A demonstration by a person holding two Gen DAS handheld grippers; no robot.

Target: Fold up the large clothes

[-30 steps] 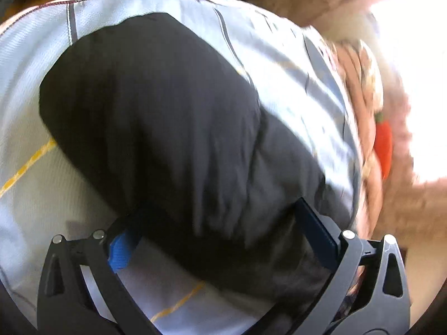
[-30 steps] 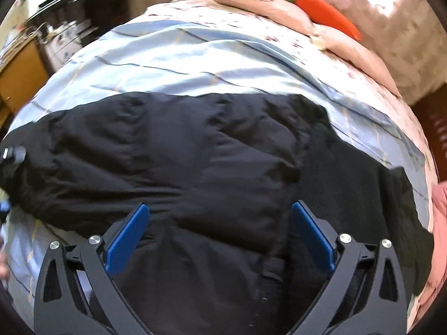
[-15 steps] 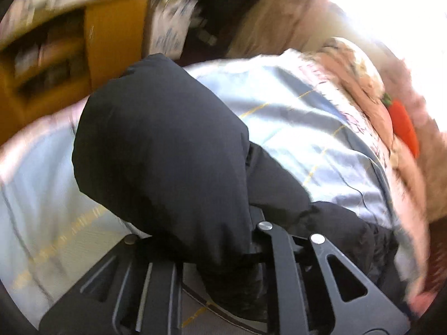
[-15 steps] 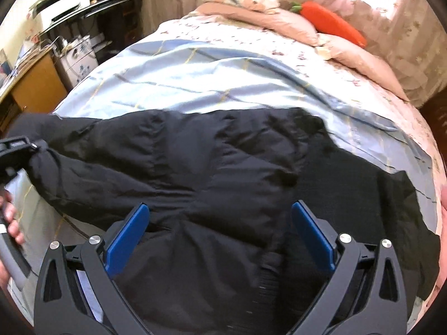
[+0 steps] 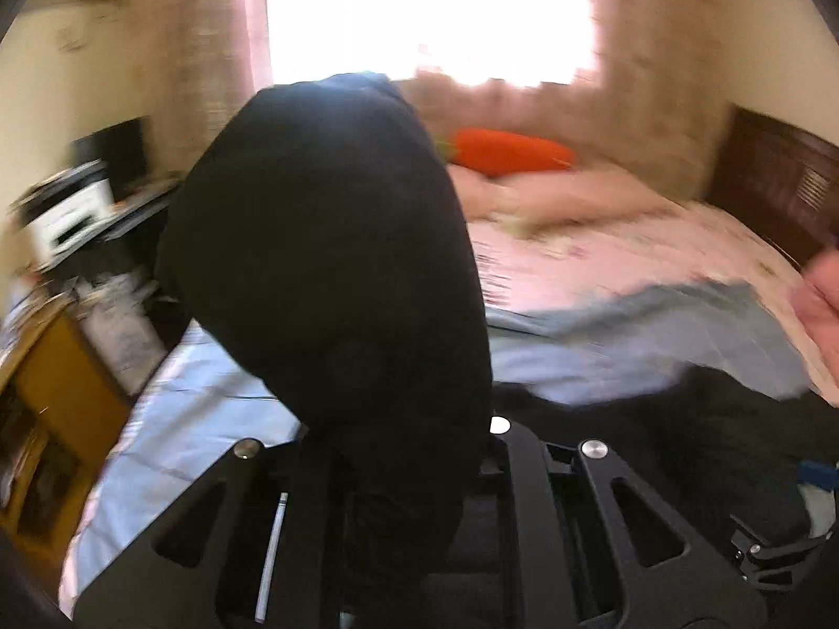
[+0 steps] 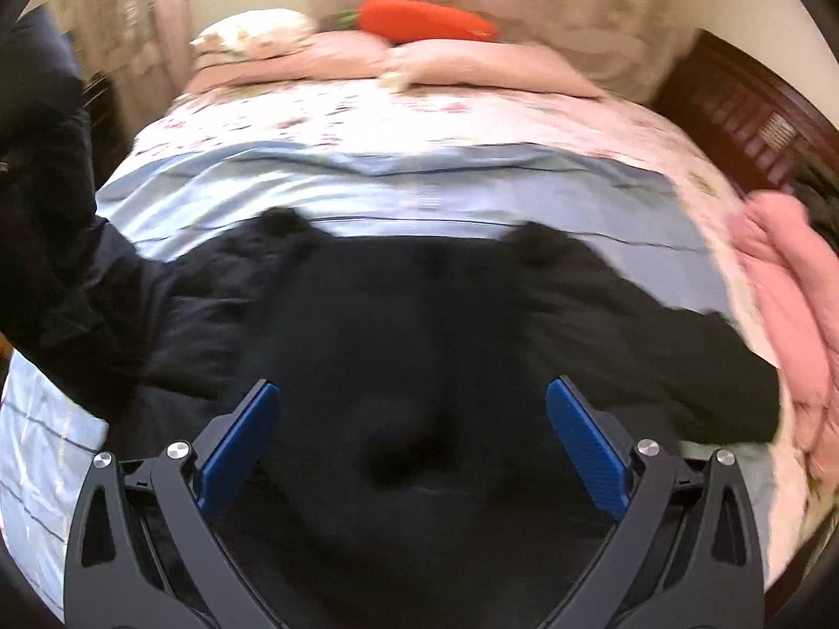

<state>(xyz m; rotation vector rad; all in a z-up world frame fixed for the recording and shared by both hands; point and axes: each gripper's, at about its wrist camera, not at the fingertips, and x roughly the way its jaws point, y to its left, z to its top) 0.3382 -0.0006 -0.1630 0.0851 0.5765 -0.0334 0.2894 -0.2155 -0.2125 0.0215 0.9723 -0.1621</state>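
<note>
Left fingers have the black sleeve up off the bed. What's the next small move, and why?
Probably carry the sleeve across and lay it on the jacket's body. The left gripper is shut on it and holds it raised, while the jacket lies spread flat on the blue sheet. The right gripper hangs open above the body, free to press the fold.

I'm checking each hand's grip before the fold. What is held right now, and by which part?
The left hand-held gripper is shut on the black jacket's sleeve, near its end. The right hand-held gripper is open, holding nothing.
</note>
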